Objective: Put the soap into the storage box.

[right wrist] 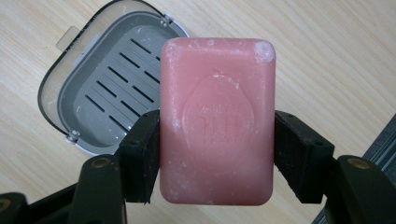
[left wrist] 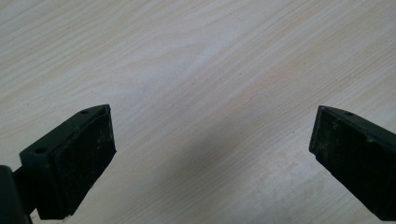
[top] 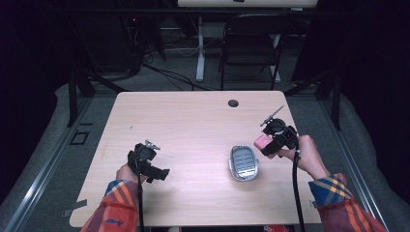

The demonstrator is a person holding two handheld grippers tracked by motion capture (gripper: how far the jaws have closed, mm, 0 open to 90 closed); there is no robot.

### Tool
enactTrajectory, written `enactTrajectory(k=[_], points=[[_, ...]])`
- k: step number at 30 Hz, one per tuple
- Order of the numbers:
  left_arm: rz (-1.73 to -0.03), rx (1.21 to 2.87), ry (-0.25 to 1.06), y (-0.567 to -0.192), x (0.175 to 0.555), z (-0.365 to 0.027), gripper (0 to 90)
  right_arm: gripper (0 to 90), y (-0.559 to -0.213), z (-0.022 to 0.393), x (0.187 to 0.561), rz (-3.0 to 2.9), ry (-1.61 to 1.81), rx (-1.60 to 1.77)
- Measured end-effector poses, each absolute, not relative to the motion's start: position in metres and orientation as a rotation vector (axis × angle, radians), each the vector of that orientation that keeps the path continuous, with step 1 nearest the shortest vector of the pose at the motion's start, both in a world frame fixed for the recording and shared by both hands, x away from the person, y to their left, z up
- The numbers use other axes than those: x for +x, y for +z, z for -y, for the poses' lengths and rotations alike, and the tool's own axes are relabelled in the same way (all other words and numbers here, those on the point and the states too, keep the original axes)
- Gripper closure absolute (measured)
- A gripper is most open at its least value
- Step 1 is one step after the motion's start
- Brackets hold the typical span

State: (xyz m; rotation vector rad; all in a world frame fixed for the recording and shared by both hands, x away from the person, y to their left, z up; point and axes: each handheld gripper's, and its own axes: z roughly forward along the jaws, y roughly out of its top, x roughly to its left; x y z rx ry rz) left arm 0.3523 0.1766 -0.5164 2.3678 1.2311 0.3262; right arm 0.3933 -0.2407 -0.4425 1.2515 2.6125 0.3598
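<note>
A pink bar of soap (right wrist: 216, 122) is clamped by its long sides between the black pads of my right gripper (right wrist: 216, 156). In the high view that gripper (top: 269, 145) holds the soap (top: 261, 141) just right of and above a grey soap dish (top: 243, 163) with a slotted floor. The dish (right wrist: 105, 98) lies open on the table behind the soap, to its left in the right gripper view. My left gripper (top: 162, 174) rests low at the table's left front. Its two pads (left wrist: 88, 158) stand wide apart over bare wood with nothing between them.
The light wooden table (top: 193, 121) has a round cable hole (top: 233, 103) near its far edge. A black chair (top: 251, 43) and a white desk leg (top: 199, 48) stand beyond the table. Dark floor and metal rails run along both sides.
</note>
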Motion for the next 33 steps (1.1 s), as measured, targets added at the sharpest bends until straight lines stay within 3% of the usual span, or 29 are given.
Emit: enactTrajectory(k=[33], points=[[-1.232, 2.368, 0.330, -0.517, 0.352, -0.177, 0.1, 37.2, -0.457, 0.205, 0.397, -2.698, 0.291, 1.184]])
